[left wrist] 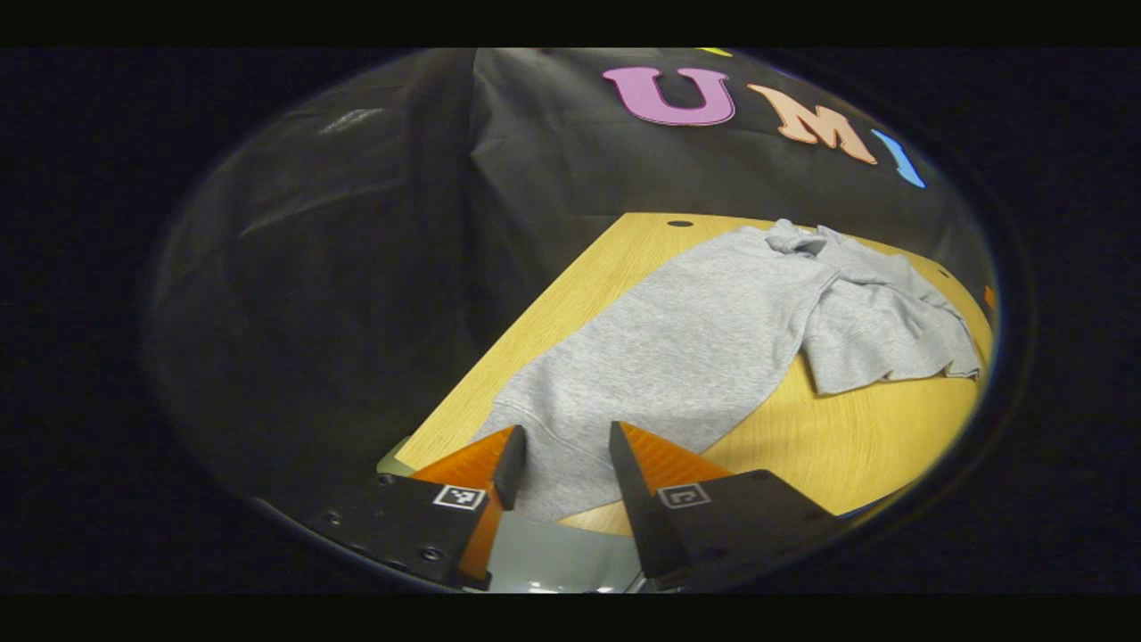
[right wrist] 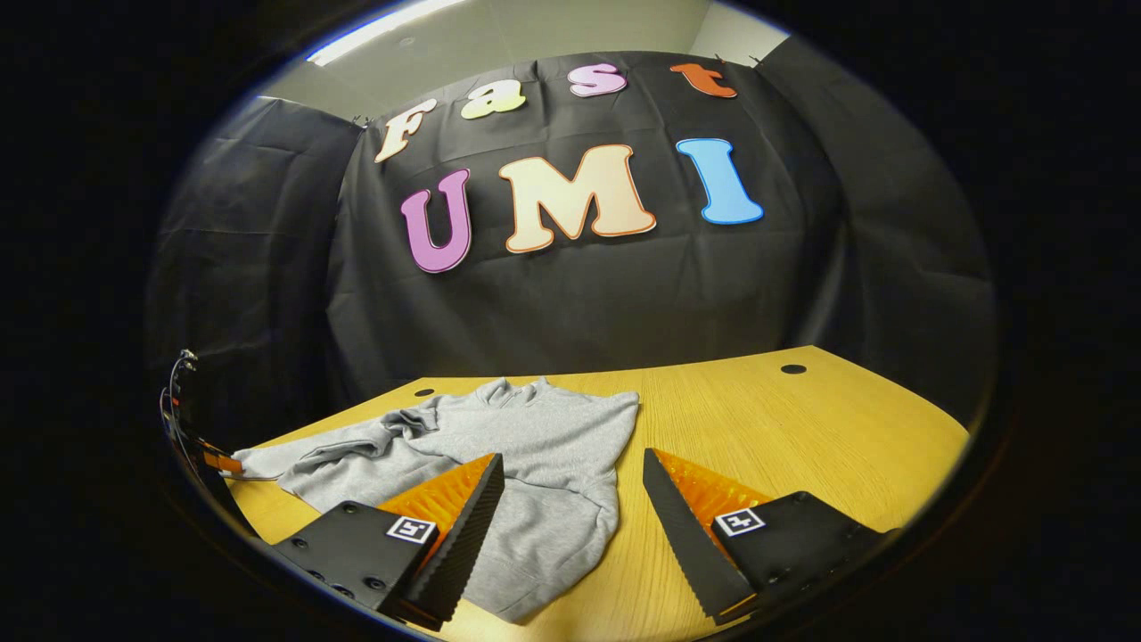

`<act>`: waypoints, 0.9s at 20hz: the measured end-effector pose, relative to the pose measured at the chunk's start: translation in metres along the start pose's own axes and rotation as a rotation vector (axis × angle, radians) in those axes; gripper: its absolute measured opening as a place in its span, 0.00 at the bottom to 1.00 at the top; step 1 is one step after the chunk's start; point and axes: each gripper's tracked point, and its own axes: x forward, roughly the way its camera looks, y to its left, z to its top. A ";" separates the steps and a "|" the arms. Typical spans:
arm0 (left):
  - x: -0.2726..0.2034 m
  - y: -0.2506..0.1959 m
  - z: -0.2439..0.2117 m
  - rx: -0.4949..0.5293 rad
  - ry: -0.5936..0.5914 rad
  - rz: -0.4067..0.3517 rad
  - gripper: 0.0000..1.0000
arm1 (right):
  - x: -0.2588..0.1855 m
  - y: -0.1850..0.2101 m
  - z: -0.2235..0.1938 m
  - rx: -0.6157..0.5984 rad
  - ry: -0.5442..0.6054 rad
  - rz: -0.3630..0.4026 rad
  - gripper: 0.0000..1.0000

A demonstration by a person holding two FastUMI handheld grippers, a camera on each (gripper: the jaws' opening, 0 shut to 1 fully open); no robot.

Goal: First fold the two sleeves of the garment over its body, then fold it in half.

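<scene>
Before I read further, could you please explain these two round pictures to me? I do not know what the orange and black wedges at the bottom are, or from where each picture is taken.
Each picture comes from a camera riding on a hand-held gripper, looking forward along its two fingers. The wedges are those fingers. The left gripper and the right gripper are both open and hold nothing. A grey sweatshirt lies on a wooden table. In the left gripper view, one sleeve is spread out beside the body. At the left edge of the right gripper view, the other gripper shows farther off, near the other sleeve.
</scene>
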 end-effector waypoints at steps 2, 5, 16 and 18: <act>0.001 -0.002 0.000 -0.001 -0.005 -0.003 0.50 | 0.000 -0.002 -0.004 0.012 0.011 -0.001 0.97; 0.001 -0.011 -0.001 0.009 -0.003 -0.034 0.28 | -0.001 -0.006 -0.001 0.014 0.007 -0.007 0.97; -0.004 -0.022 0.020 0.019 -0.046 -0.049 0.00 | 0.000 -0.011 -0.011 0.028 0.028 -0.011 0.97; -0.012 -0.040 0.049 0.012 -0.112 -0.101 0.00 | 0.000 -0.011 -0.013 0.026 0.030 -0.012 0.97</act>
